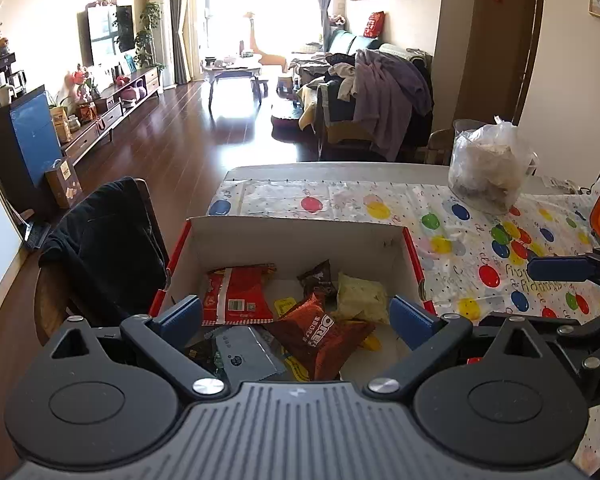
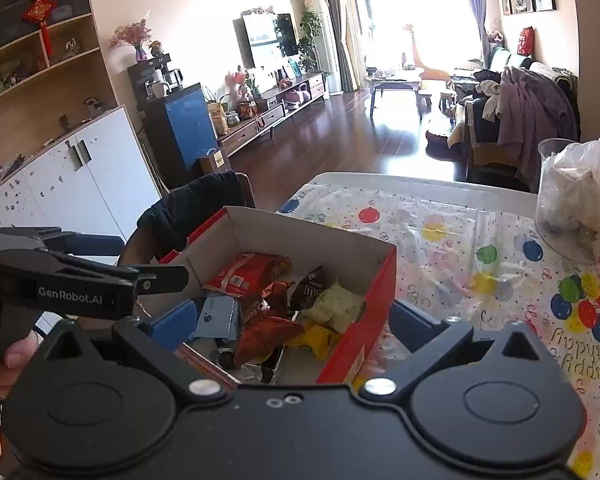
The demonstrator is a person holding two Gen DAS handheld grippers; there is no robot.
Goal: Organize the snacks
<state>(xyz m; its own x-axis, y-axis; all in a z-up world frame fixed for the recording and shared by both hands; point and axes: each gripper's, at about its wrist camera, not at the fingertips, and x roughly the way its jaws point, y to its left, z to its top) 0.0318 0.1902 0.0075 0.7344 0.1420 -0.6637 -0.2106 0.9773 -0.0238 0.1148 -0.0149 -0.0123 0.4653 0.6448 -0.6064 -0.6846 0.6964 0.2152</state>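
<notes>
1. From the left wrist view, the left tool (image 1: 296,314) hangs just over the near end of the red-sided cardboard box (image 1: 414,258), its blue fingers (image 1: 180,316) spread wide with nothing between them.
2. Inside the box lies a jumble of snacks: a red packet (image 1: 236,294) toward the far left of the box, a dark brown packet (image 1: 318,278) near the far wall, a pale yellow-green packet (image 1: 360,298) toward the box's right side, and an Oreo packet (image 1: 320,334) in the middle, nearest the tool.
3. The box sits on the bench (image 1: 340,170), on a balloon-print cloth (image 1: 480,240). Beyond the box to the right stands a clear plastic bag (image 1: 490,168).
4. A dark garment is draped over a chair (image 1: 104,248) just left of the box.
5. From the right wrist view, the right tool (image 2: 292,326) hovers over the box (image 2: 380,280) at its near right corner, fingers (image 2: 414,322) wide apart and empty; the right finger is outside the box's red wall.
6. The same snacks show in the box: red packet (image 2: 246,272), Oreo packet (image 2: 268,330), yellow-green packet (image 2: 336,306).
7. Left of the box, the left tool (image 2: 100,246) reaches in, gripped by a hand (image 2: 8,364).
</notes>
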